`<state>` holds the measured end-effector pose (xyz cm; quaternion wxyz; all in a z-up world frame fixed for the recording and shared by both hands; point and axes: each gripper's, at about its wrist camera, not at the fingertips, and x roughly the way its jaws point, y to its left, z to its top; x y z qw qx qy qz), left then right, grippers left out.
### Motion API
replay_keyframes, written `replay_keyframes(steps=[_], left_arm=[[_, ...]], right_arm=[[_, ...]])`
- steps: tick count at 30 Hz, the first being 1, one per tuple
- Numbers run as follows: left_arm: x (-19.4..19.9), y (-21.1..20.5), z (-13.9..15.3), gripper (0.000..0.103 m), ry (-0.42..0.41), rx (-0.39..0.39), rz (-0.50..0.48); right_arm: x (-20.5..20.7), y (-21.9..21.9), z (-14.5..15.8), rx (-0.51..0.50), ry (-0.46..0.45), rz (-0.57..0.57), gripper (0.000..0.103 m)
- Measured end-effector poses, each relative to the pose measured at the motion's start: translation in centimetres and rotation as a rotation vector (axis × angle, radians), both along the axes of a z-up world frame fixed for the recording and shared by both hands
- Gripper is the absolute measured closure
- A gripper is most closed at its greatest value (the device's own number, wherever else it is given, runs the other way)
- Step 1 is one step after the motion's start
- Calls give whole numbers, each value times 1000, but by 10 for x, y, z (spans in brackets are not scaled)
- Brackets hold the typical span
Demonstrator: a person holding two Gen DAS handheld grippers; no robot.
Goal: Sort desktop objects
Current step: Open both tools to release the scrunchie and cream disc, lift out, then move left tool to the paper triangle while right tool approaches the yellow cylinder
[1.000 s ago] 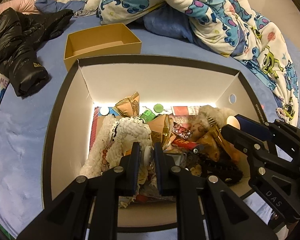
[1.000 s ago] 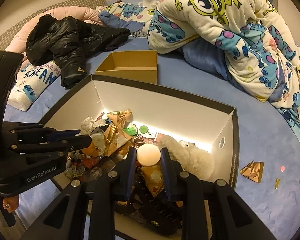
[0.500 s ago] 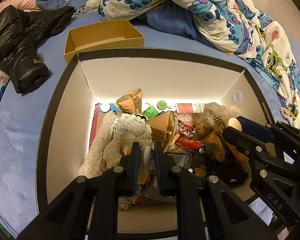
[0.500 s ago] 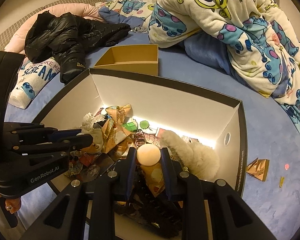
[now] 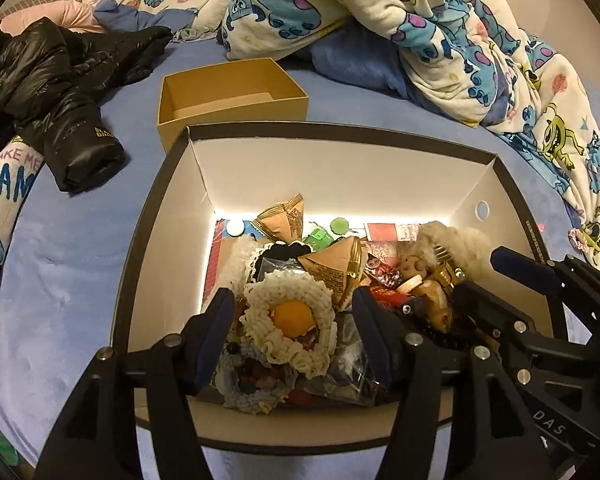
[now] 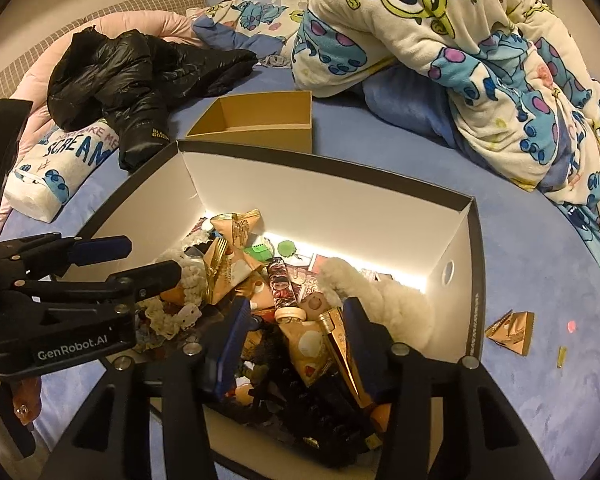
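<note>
Crocheted fried-egg thing [image 5: 290, 322] now sits loose on the pile in the big box [image 5: 340, 130], w/ the left gripper [image 5: 292, 322] spread wide around it; a sec ago it was clamped. Right gripper [image 6: 292, 334] also let go, the cream-lidded jar [image 6: 289, 314] dropped btwn its fingers. Both drops prob done, next pick is from outside the box

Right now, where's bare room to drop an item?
The tan box shows a bare floor. Blue sheet is free between the big box and jacket. Big box is piled full under both open grippers, left and right.
</note>
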<state>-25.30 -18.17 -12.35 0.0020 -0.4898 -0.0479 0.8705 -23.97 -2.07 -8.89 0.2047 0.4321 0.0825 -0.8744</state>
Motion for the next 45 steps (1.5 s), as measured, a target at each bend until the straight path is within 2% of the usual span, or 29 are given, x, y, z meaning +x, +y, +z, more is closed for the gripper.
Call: replay_keyframes(steps=[10, 12, 13, 20, 23, 25, 28, 45], left_arm=[[21, 9, 12, 38, 13, -2, 5], [27, 10, 18, 31, 24, -3, 14], [29, 11, 21, 29, 32, -2, 21], [47, 20, 41, 25, 61, -18, 22], [53, 28, 49, 22, 69, -22, 20], [57, 34, 54, 21, 74, -21, 13], [63, 48, 60, 21, 82, -28, -5], [83, 172, 88, 21, 117, -18, -200]], right_arm=[[19, 10, 14, 10, 26, -4, 54], [24, 13, 19, 3, 35, -10, 52], [27, 14, 22, -2, 38, -12, 47], [46, 27, 31, -5, 49, -20, 46], [55, 38, 35, -19, 50, -34, 34], [62, 46, 39, -23, 61, -43, 30], [70, 58, 43, -19, 68, -55, 26], [108, 166, 64, -10, 123, -223, 26]])
